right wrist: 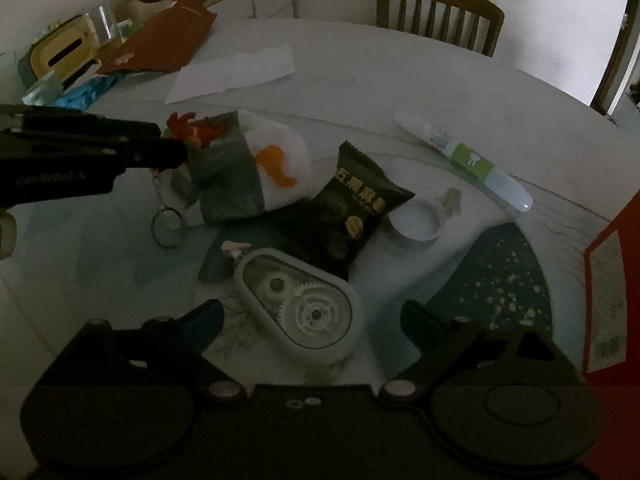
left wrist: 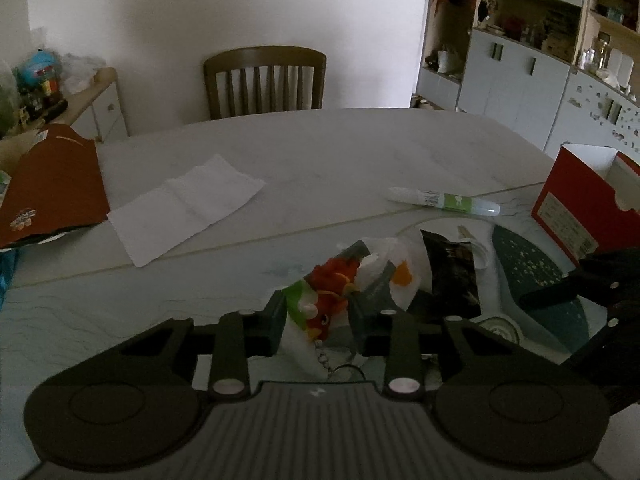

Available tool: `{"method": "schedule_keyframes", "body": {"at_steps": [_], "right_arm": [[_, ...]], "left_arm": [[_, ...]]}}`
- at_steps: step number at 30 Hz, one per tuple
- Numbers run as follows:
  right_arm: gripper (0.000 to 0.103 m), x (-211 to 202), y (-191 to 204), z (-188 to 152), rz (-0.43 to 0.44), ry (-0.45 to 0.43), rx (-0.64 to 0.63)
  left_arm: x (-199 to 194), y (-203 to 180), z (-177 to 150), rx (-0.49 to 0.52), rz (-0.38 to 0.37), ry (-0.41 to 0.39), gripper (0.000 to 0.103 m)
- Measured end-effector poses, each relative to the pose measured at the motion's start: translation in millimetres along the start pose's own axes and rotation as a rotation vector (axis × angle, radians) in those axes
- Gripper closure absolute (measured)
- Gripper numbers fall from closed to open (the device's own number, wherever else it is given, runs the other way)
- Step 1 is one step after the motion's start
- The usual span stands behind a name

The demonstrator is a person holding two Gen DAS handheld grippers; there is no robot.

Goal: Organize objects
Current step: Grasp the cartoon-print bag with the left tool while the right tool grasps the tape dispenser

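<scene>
A red plush keychain toy [left wrist: 332, 300] lies on a white-and-grey pouch [right wrist: 256, 172], and my left gripper [left wrist: 320, 304] is shut on it, one finger on each side. In the right wrist view the left gripper [right wrist: 176, 152] reaches in from the left onto the toy [right wrist: 188, 124], whose metal ring [right wrist: 168, 228] hangs down to the table. My right gripper [right wrist: 312, 316] stands open on either side of a grey correction-tape dispenser [right wrist: 304, 308], not touching it. A black snack packet [right wrist: 352, 204] lies between pouch and dispenser.
A tube with a green label [right wrist: 460, 148], a white tape ring [right wrist: 416, 224] and a dark teal mat [right wrist: 500, 280] lie to the right. A red box [left wrist: 580, 208] stands at the right edge. A paper sheet [left wrist: 188, 204], a brown bag [left wrist: 52, 184] and a chair [left wrist: 264, 80] sit farther back.
</scene>
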State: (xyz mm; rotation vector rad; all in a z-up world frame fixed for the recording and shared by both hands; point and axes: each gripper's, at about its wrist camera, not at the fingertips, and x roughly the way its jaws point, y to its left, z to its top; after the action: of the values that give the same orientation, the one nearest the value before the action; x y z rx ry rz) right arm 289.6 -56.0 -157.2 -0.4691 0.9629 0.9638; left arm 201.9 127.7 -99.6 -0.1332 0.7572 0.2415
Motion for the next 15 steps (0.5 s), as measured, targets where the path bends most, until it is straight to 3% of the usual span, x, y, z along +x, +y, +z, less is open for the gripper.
{"method": "schedule_keyframes", "body": {"at_steps": [7, 10, 12, 15], "right_arm": [[0.016, 5.6, 2.5, -0.9, -0.012, 0.004, -0.025], [0.026, 3.9, 5.3, -2.5, -0.020, -0.005, -0.047], [0.038, 2.0, 7.0, -3.8, -0.019, -0.014, -0.063], [0.040, 0.2, 10.0, -5.1, -0.022, -0.018, -0.080]], "left_arm": [[1.7, -1.2, -0.3, 0.000, 0.000, 0.011, 0.085], [1.8, -2.0, -0.3, 0.005, 0.000, 0.014, 0.088], [0.9, -3.8, -0.9, 0.016, 0.007, 0.010, 0.089], [-0.6, -8.0, -2.6, 0.040, 0.008, 0.003, 0.090]]}}
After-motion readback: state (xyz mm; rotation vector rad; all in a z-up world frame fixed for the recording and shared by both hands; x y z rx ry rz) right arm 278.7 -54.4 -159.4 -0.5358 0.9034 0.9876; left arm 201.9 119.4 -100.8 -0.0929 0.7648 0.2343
